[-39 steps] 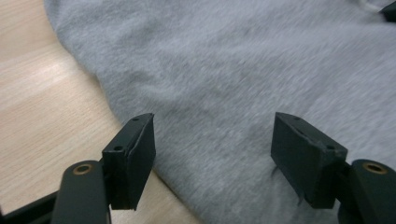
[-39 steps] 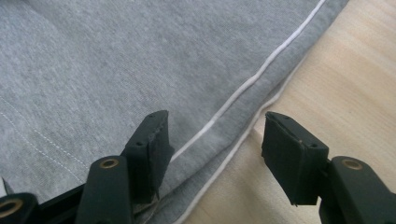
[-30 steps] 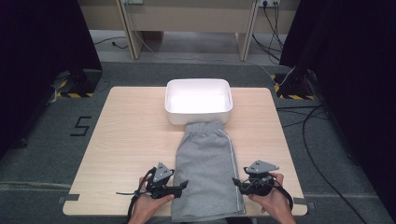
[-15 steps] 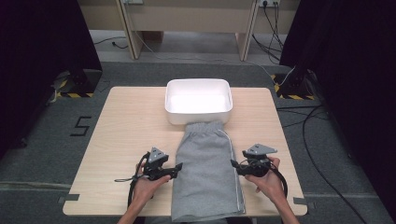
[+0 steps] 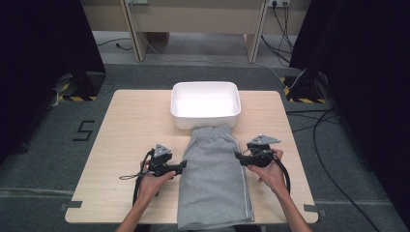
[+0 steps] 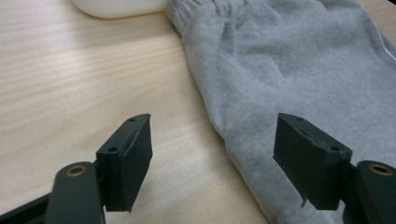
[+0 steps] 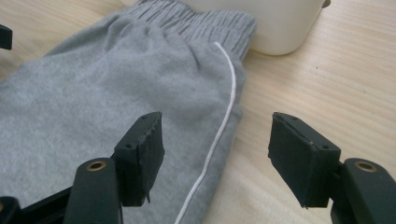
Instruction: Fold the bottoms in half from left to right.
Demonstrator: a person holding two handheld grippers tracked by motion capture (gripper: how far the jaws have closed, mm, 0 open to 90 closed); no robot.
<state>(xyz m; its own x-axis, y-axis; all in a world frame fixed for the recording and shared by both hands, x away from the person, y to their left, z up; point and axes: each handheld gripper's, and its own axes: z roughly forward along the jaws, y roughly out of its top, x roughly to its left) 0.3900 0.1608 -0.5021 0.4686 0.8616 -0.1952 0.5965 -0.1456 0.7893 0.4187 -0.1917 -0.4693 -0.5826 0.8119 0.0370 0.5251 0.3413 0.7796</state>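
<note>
A pair of grey shorts (image 5: 215, 181) lies flat down the middle of the desk (image 5: 125, 125), its elastic waistband touching the near wall of a white tub (image 5: 205, 102) and its hem hanging off the near edge. The left gripper (image 5: 183, 166) sits at the cloth's left edge, the right gripper (image 5: 238, 156) at the edge with the white piping (image 7: 219, 135); both have their fingers spread wide and hold nothing. Each pair straddles a side edge, one finger over cloth, one over bare wood. I'd worry that closing from here pinches only the top layer, or that one side catches higher than the other, so the shorts lift crooked and bunch against the tub.
</note>
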